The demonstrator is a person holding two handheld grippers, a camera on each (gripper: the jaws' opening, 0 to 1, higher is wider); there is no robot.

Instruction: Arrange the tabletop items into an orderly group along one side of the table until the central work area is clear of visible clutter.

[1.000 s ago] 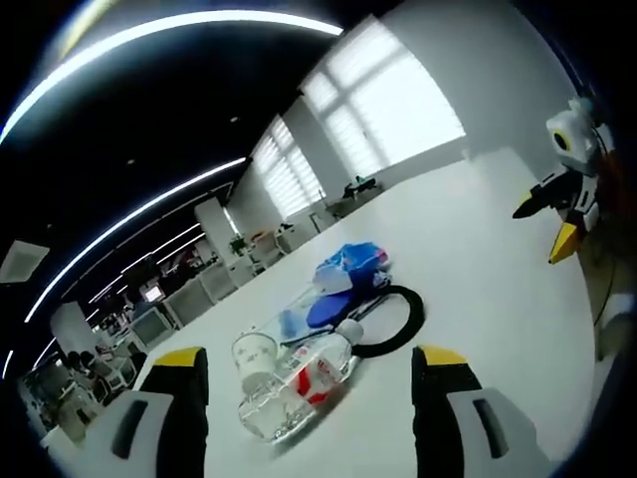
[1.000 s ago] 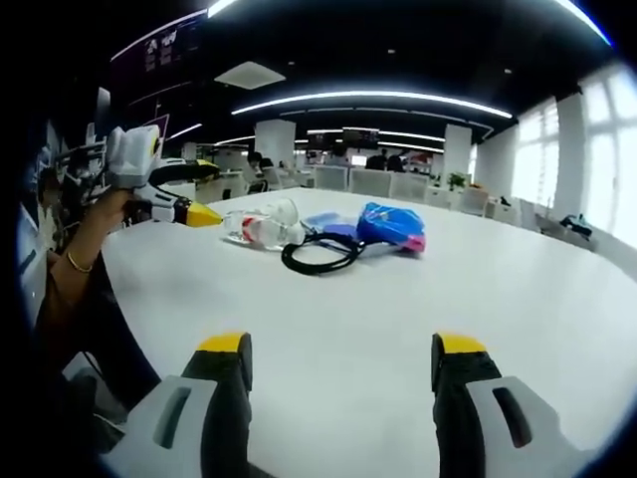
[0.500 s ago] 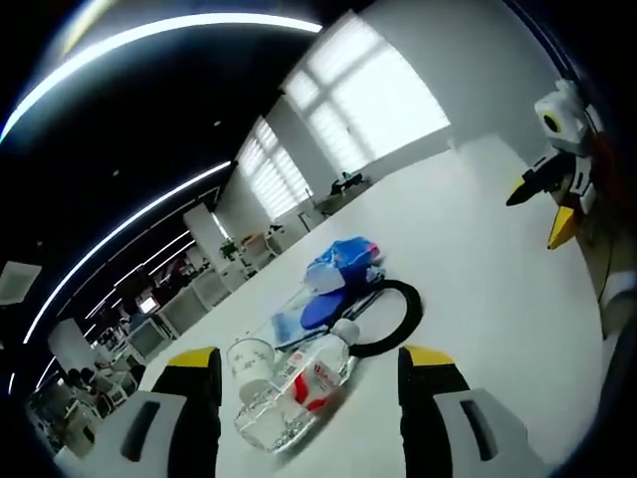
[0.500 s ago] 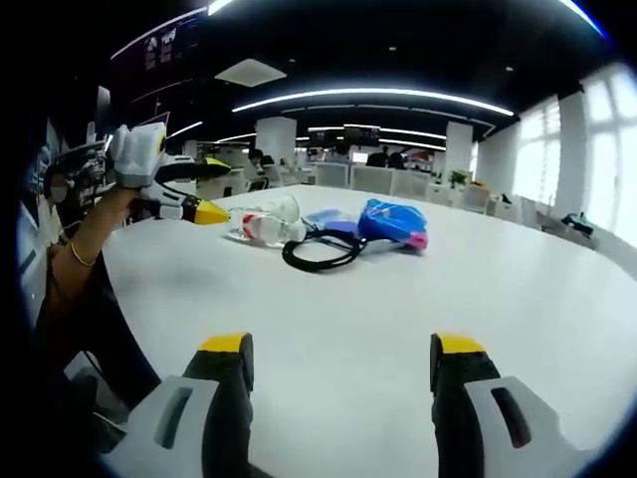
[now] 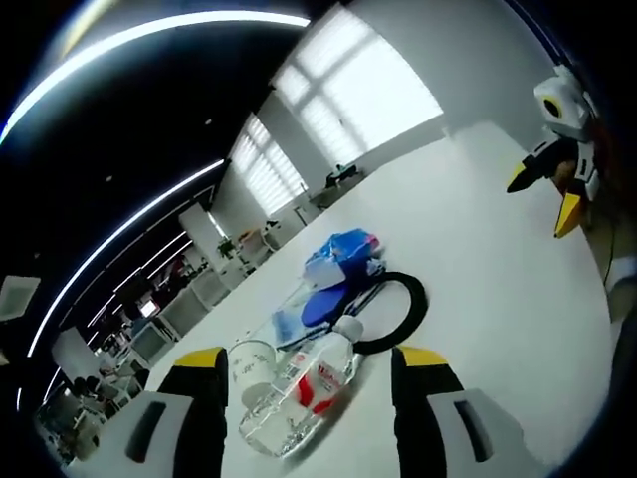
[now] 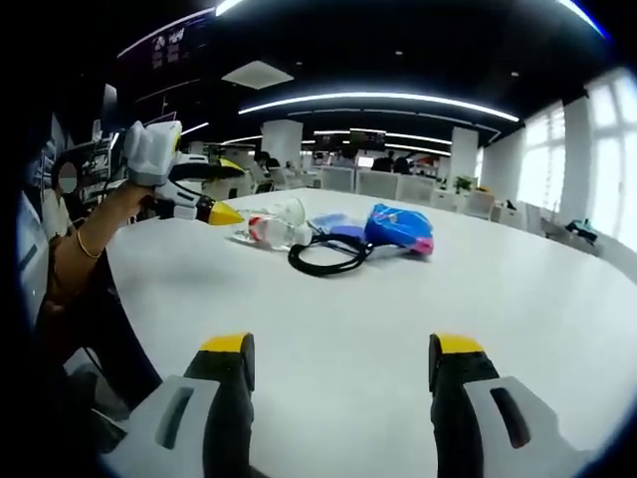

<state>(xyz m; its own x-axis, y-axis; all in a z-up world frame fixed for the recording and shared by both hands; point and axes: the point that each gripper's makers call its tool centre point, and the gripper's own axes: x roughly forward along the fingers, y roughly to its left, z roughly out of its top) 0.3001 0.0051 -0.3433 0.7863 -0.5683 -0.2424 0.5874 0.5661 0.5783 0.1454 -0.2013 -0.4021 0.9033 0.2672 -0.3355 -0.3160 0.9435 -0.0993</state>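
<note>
A clear plastic bottle (image 5: pixel 299 390) with a red label lies on its side on the white table (image 5: pixel 498 289). A clear cup (image 5: pixel 249 362) stands by it. Behind them lie a black cable loop (image 5: pixel 396 315), a flat blue item (image 5: pixel 323 307) and a blue packet (image 5: pixel 341 253). My left gripper (image 5: pixel 311 360) is open, its jaws wide on either side of the bottle and just short of it. From the right gripper view, the left gripper (image 6: pixel 199 189), held by a hand, points at the bottle (image 6: pixel 265 231), next to the cable (image 6: pixel 326 257) and packet (image 6: pixel 398 227). My right gripper (image 6: pixel 342 346) is open over bare table.
The right gripper (image 5: pixel 562 149) hovers at the table's far side in the left gripper view. A person's arm with a bracelet (image 6: pixel 85 249) is at the table's left edge. Office desks and bright windows (image 5: pixel 348 95) lie beyond the table.
The left gripper has edged closer to the bottle, which now sits larger between its jaws. The right gripper has barely moved.
</note>
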